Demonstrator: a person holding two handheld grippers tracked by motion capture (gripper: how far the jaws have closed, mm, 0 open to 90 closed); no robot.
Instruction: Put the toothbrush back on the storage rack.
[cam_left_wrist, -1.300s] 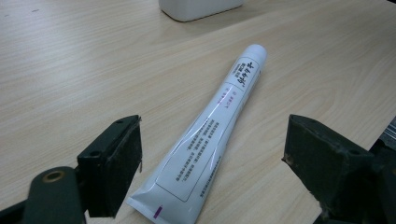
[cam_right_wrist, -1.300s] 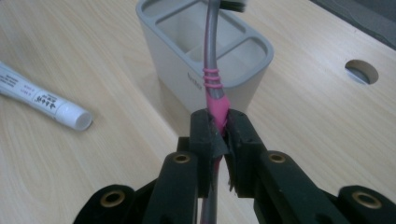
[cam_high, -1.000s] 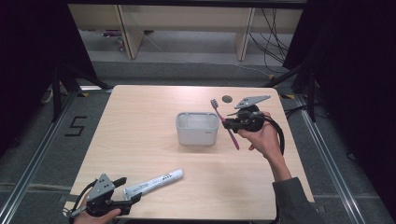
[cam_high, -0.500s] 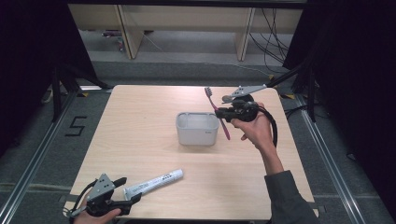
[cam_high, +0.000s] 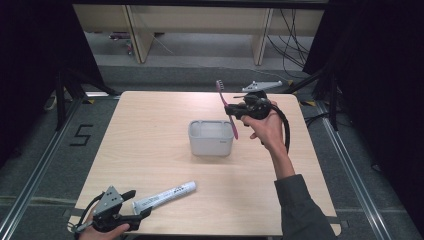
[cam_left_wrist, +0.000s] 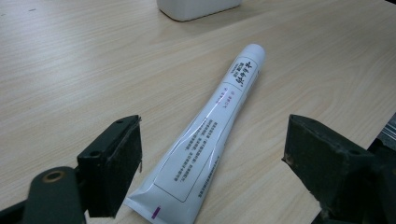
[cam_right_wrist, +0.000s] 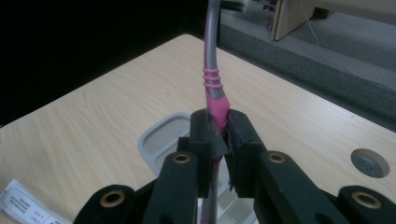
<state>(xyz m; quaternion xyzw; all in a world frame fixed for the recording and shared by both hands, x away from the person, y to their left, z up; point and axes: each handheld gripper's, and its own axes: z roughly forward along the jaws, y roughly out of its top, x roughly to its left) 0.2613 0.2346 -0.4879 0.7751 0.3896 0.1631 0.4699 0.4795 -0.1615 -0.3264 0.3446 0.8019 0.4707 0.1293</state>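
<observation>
Right gripper (cam_high: 239, 111) raised, fingers clamped on upright toothbrush (cam_high: 226, 106).

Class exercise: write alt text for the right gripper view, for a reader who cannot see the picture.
The right gripper has its two black jaws clamped on the pink handle of a toothbrush, which rises upright out of the top of the picture. Just beyond the jaws, a grey container stands on the light wooden table, and a round hole shows in the tabletop at right.

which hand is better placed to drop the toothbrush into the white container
Right. The right gripper is shut on the toothbrush just above the white container; the left gripper sits open around the toothpaste tube.
</observation>
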